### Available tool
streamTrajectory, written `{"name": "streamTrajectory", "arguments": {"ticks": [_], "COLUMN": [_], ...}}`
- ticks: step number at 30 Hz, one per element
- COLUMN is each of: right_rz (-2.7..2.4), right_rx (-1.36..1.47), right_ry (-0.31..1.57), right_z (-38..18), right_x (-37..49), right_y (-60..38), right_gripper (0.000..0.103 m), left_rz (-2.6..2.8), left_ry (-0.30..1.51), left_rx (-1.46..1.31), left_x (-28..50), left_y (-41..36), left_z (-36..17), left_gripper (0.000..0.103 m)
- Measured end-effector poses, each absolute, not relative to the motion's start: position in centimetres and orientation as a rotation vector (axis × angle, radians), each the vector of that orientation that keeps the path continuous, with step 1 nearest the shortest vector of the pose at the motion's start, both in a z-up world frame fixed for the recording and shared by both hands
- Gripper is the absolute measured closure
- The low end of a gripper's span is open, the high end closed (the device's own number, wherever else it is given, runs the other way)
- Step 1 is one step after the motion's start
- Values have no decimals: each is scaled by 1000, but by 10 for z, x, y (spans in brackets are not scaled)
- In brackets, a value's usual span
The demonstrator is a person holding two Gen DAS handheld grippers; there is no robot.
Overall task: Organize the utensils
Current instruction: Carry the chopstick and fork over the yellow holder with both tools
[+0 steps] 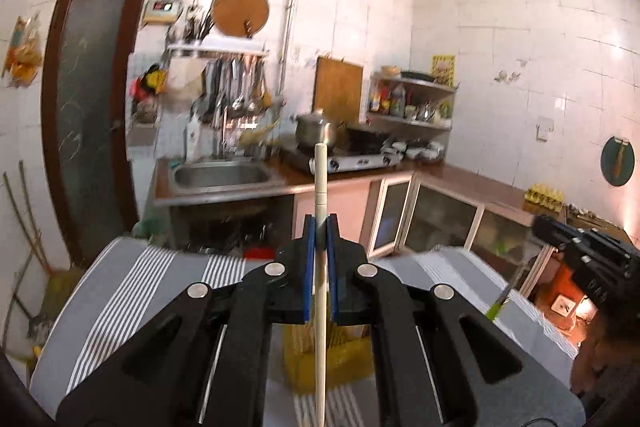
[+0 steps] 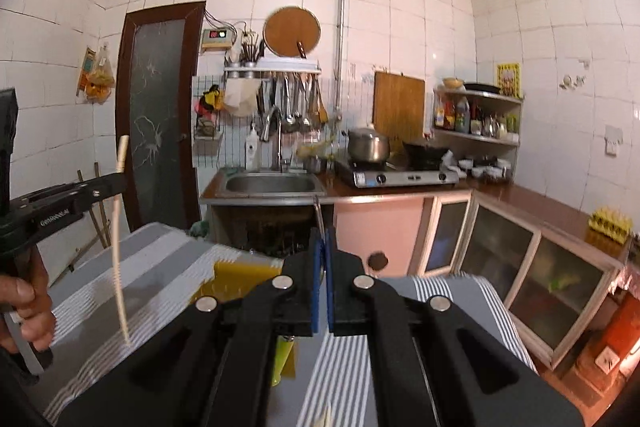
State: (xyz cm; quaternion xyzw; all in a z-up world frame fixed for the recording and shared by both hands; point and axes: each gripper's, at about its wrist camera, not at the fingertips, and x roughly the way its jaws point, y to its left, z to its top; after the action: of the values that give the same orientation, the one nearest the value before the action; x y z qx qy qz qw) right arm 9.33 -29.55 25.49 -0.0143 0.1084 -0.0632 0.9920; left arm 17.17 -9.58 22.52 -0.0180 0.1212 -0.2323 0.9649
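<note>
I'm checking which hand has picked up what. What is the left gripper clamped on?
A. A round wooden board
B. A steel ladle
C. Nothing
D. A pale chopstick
D: the left gripper has its blue pads shut on a pale chopstick that sticks up past them and runs down below them.

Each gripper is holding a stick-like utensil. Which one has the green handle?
The right gripper's utensil: a thin metal stem with a lime-green handle below. The left gripper holds a plain cream chopstick.
</note>
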Motion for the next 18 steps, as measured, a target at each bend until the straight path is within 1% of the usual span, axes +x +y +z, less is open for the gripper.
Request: {"name": "streamTrajectory", "arguments": {"ticks": [4,9,12,18], "right_rz": [-129,-148,-142,-123], "right_rx": [-36,-37,-32,-26], "right_ry": [209,243,283,370], "right_z": [260,244,228,186], "right_x": [126,175,198,220], "right_y": [-295,-298,-299,-298], "right_gripper": [101,101,101,101], "left_rz": [-466,-456,-453,-423], "left_ry": [185,148,172,270], "left_rx": [-29,-26,-29,-9], "left_x": [195,227,247,274], "left_y": [-121,-148,-156,-159], "left_z": [228,214,200,155], "left_gripper": [99,99,99,98]}}
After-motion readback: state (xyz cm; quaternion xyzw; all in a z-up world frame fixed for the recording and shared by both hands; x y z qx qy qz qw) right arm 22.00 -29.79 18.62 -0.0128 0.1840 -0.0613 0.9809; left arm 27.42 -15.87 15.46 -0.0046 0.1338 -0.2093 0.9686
